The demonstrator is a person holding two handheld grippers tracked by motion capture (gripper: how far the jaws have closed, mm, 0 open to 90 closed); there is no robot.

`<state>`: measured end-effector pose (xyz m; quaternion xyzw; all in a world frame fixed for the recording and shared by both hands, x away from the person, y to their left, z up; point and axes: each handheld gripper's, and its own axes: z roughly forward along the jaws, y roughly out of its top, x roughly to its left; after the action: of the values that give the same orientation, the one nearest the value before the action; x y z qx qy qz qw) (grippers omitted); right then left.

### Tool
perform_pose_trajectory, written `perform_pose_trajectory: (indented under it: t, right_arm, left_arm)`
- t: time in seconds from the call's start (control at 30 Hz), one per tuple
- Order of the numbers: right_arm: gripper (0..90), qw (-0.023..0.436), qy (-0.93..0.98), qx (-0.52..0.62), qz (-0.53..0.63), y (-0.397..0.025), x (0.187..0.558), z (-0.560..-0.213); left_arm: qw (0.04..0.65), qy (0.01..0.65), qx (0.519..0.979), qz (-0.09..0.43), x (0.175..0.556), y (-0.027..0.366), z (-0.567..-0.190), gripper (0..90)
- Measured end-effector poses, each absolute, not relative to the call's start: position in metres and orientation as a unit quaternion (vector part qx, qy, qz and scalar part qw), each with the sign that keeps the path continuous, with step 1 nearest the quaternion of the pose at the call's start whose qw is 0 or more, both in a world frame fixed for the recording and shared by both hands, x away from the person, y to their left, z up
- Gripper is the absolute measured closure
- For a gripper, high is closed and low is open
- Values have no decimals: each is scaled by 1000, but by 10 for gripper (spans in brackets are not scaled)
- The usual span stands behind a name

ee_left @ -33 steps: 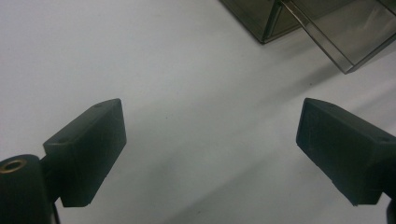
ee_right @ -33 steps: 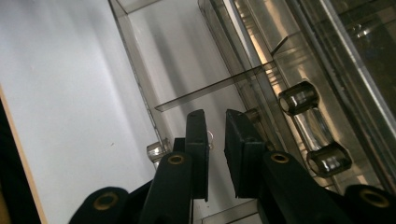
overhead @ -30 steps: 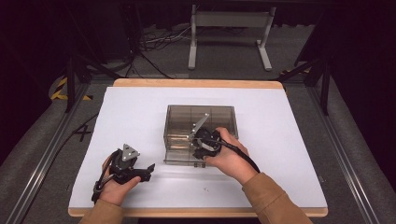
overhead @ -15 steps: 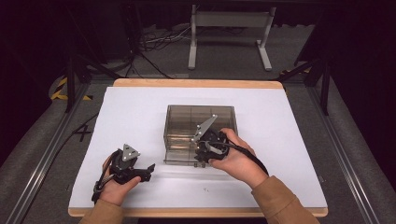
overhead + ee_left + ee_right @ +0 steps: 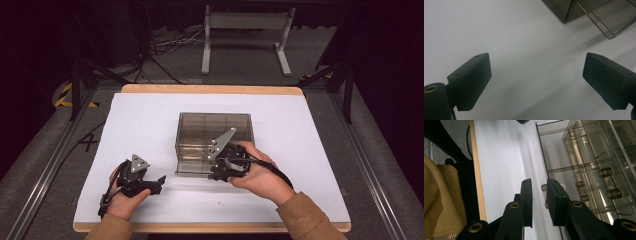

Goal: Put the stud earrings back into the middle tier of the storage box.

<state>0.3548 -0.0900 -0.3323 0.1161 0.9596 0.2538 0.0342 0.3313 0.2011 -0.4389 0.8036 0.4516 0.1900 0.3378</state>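
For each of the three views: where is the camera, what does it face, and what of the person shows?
High view: above the person's side, facing forward and down on the table; both forearms and hands show.
Left gripper view: on the left gripper, facing white tabletop; its two fingers stand wide apart.
Right gripper view: on the right gripper, facing the drawer box's front; a tan sleeve shows.
Shared: the clear drawer box.

Drawer box (image 5: 214, 142) sits mid-table (image 5: 310, 150) (right tool (image 5: 216, 174) at its front); left tool (image 5: 159, 183) front-left.

Your right gripper (image 5: 539, 186) has its 2 jaws nearly closed around a small knob (image 5: 544, 187) on a drawer front of the clear box (image 5: 584, 165), over the white table (image 5: 504, 157).
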Motion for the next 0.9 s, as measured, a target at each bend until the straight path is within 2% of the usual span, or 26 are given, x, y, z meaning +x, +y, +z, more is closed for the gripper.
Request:
perform_pose_trajectory:
  t: [0.53, 0.9]
  right_arm:
    - [740, 22, 957, 106, 270, -99, 346, -330]
    - [736, 22, 956, 107, 271, -103, 342, -344]
  left_arm:
    - [338, 452, 803, 190, 331, 201, -439, 92]
    - [339, 452, 803, 191, 331, 201, -439, 92]
